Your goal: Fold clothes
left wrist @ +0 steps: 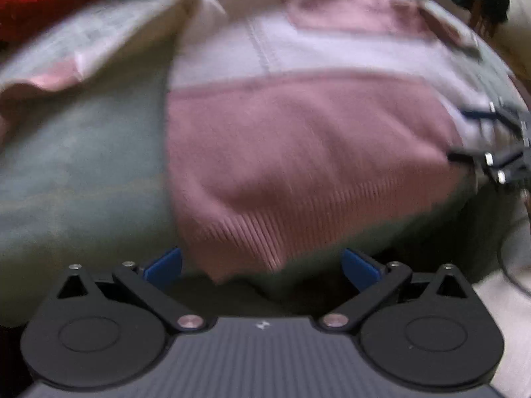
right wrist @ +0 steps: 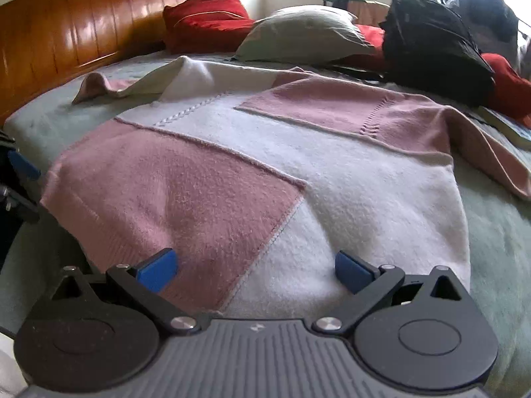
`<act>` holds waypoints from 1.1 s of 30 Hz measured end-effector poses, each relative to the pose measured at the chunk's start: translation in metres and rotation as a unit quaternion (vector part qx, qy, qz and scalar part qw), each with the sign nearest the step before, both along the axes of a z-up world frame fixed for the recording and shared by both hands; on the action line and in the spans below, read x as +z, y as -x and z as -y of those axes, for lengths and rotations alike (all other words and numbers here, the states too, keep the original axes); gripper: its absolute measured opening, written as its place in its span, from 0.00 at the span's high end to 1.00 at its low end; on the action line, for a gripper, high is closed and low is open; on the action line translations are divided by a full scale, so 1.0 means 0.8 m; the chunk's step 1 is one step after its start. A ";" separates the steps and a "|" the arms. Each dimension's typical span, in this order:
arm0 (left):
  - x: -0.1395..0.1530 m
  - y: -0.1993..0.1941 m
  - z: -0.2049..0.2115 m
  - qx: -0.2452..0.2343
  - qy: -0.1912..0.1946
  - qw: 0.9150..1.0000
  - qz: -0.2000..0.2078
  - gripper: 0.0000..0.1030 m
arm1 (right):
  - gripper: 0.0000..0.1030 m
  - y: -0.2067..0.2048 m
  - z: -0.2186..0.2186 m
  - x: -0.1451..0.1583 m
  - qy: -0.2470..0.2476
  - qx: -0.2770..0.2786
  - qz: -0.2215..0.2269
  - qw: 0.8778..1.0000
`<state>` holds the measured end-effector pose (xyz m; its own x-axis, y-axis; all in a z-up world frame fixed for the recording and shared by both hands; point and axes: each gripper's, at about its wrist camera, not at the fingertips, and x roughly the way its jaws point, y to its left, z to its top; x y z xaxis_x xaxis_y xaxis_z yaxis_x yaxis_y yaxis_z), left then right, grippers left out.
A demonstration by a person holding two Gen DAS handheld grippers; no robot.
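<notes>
Hanging off bed point(right wrist: 497, 232) edge — sweater point(right wrist: 232, 165) hem.

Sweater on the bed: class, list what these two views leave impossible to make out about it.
- Sweater hem: right wrist view, hidden behind the right gripper.
- Knit detail: left wrist view, motion-blurred.
- Right sleeve cuff: cut off by the frame edge.
- Left gripper contact with the hem: blurred.

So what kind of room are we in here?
Most likely a bedroom: a bed with a green blanket, a wooden headboard and pillows, with a pink and white sweater spread flat on it.
</notes>
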<state>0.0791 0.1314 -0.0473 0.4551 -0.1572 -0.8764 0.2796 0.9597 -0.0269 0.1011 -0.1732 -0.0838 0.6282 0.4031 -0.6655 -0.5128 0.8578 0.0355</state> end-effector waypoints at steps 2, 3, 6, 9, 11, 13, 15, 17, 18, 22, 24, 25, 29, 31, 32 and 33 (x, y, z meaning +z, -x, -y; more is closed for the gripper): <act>0.014 -0.009 0.005 0.002 0.011 1.000 0.026 0.01 | 0.00 -0.003 -0.004 0.008 -0.008 -0.009 -0.003 1.000; 0.019 -0.014 0.010 0.000 0.016 0.999 0.038 0.01 | 0.00 -0.004 -0.005 0.013 -0.015 -0.010 -0.003 1.000; 0.015 -0.037 0.029 -0.026 0.041 0.998 0.048 0.01 | 0.00 -0.008 -0.003 0.026 -0.030 -0.011 0.008 0.999; -0.008 -0.051 0.038 -0.020 0.044 0.999 0.025 0.01 | 0.00 -0.016 0.001 0.024 -0.012 -0.036 0.009 0.999; -0.020 -0.052 0.043 -0.013 0.028 0.999 0.021 0.01 | 0.00 -0.017 0.008 0.016 -0.002 -0.049 -0.004 0.999; -0.028 -0.046 0.047 -0.011 0.011 1.000 0.018 0.01 | 0.00 -0.017 0.019 0.006 0.006 -0.061 -0.020 0.998; -0.023 -0.040 0.046 -0.008 0.008 1.000 0.013 0.01 | 0.00 -0.011 0.031 0.000 0.004 -0.068 -0.027 0.997; -0.011 -0.040 0.042 -0.004 0.012 1.000 0.020 0.01 | 0.00 -0.008 0.044 0.003 -0.014 -0.074 -0.032 0.997; -0.003 -0.042 0.042 -0.003 0.011 0.999 0.030 0.01 | 0.00 -0.009 0.049 0.007 -0.026 -0.078 -0.035 0.996; 0.003 -0.074 0.060 -0.012 0.005 0.998 0.058 0.01 | 0.00 -0.035 0.058 0.027 -0.054 -0.098 -0.023 0.993; 0.001 -0.096 0.074 -0.020 0.001 0.997 0.069 0.01 | 0.00 -0.057 0.054 0.030 -0.044 -0.101 -0.010 0.994; 0.000 -0.107 0.081 -0.024 -0.001 0.997 0.075 0.01 | 0.00 -0.069 0.052 0.029 -0.038 -0.103 -0.007 0.994; -0.005 -0.151 0.109 -0.039 -0.009 0.994 0.098 0.01 | 0.00 -0.097 0.044 0.003 -0.006 -0.116 -0.012 0.993; -0.019 -0.171 0.119 -0.035 -0.009 0.996 0.083 0.01 | 0.00 -0.090 0.048 -0.009 0.000 -0.119 0.002 0.993; -0.031 -0.173 0.114 -0.021 0.008 0.997 0.076 0.00 | 0.00 -0.084 0.051 -0.012 -0.004 -0.120 0.005 0.993; -0.040 -0.173 0.107 -0.007 0.029 0.997 0.077 0.00 | 0.00 -0.081 0.056 -0.014 -0.009 -0.122 0.003 0.993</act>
